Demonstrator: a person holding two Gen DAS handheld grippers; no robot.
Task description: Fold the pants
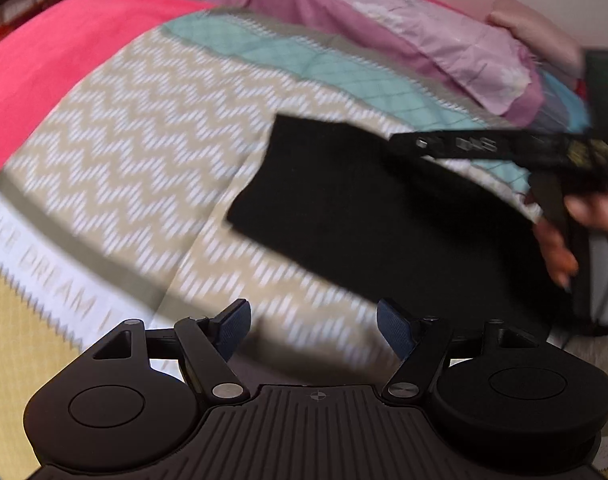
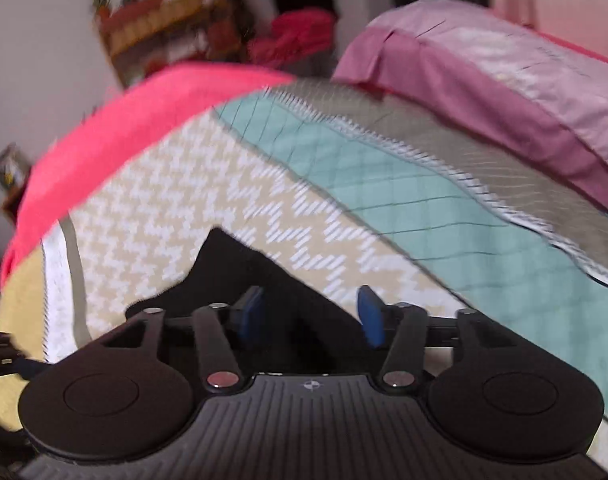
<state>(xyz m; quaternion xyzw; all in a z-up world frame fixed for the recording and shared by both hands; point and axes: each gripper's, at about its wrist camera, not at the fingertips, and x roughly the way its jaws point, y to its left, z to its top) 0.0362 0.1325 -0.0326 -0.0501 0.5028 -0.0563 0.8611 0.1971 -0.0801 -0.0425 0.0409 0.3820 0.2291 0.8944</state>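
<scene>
The black fabric pants (image 1: 384, 220) lie flat as a compact rectangle on the zigzag-patterned beige bedspread (image 1: 143, 140), likely spread for folding, while the left gripper (image 1: 312, 328) and right gripper (image 2: 310, 316) (both blurred) hover wide-jawed, gripping nothing.

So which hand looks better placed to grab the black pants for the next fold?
Probably the right. The right gripper is open with the black pants directly between and beneath its fingers. The left gripper is also open, but hangs over the patterned bedspread, beside the pants.
</scene>
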